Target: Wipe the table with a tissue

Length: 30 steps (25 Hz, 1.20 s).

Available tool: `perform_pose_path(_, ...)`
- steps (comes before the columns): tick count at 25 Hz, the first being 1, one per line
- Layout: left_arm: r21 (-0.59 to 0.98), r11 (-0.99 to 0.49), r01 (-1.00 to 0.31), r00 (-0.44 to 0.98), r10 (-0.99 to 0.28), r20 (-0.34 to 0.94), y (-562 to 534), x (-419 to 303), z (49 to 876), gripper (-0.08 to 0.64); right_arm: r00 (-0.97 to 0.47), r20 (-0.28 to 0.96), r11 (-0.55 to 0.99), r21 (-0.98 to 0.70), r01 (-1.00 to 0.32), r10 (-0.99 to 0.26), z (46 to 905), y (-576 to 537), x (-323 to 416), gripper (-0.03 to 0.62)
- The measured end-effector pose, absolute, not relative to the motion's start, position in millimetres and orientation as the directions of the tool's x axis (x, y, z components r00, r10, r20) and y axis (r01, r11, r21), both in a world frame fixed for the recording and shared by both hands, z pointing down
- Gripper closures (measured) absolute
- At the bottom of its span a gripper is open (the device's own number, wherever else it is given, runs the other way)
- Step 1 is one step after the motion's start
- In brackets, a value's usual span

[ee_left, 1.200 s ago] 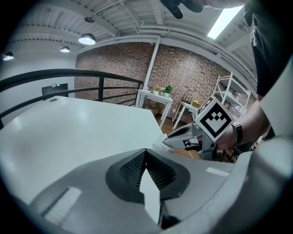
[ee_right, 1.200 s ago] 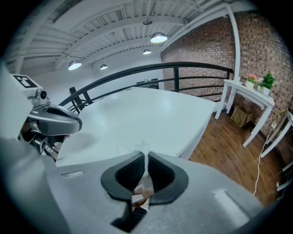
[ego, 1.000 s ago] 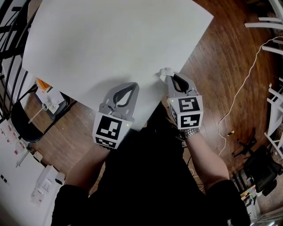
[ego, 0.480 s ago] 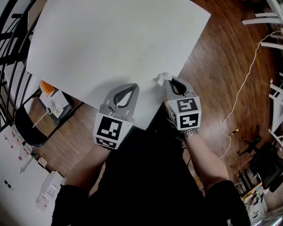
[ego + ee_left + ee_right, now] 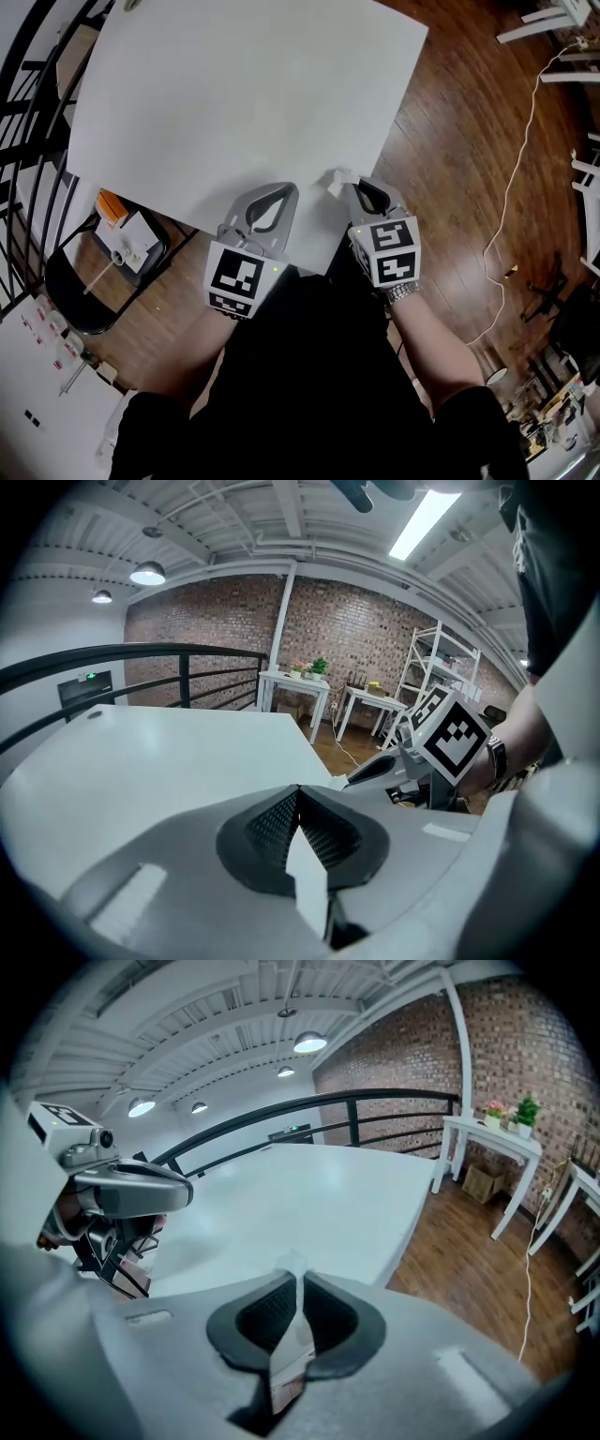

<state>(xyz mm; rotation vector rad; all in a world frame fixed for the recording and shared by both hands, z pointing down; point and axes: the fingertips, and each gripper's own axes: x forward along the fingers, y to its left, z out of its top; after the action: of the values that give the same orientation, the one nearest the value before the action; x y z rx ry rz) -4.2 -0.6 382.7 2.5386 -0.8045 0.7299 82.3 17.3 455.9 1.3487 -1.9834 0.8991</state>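
Head view: the right gripper (image 5: 352, 186) still pinches the tissue (image 5: 337, 178) at the table (image 5: 234, 103) edge (barely shifted). The left gripper (image 5: 281, 191) stays closed, empty.

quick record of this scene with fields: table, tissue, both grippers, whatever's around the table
table: large white rectangular table, top bare in the head view, on a brown wood floor
tissue: small white crumpled tissue, pinched in the right gripper, over the table's near right edge; contact with the top unclear
right gripper: jaws closed on the tissue
left gripper: jaw tips together, nothing held, over the table's near edge
around: black folding chair at the left with small boxes on it; white cable on the floor at the right
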Motion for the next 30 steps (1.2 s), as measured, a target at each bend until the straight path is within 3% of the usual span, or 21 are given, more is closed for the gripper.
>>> perform_pose_path(19, 0.133, -0.903, -0.409, 0.826, -0.304, 0.475, 7.2, -21.9, 341.1, 0.551, -0.177, 0.667, 0.12, -0.132, -0.984, -0.724, 384.6, 39.4, 52.9, 0.58)
perform_pose_path(30, 0.123, -0.92, -0.373, 0.856, -0.29, 0.427, 8.1, -23.4, 311.7, 0.551, -0.167, 0.601, 0.122, -0.115, -0.986, -0.782, 336.3, 46.2, 39.7, 0.58)
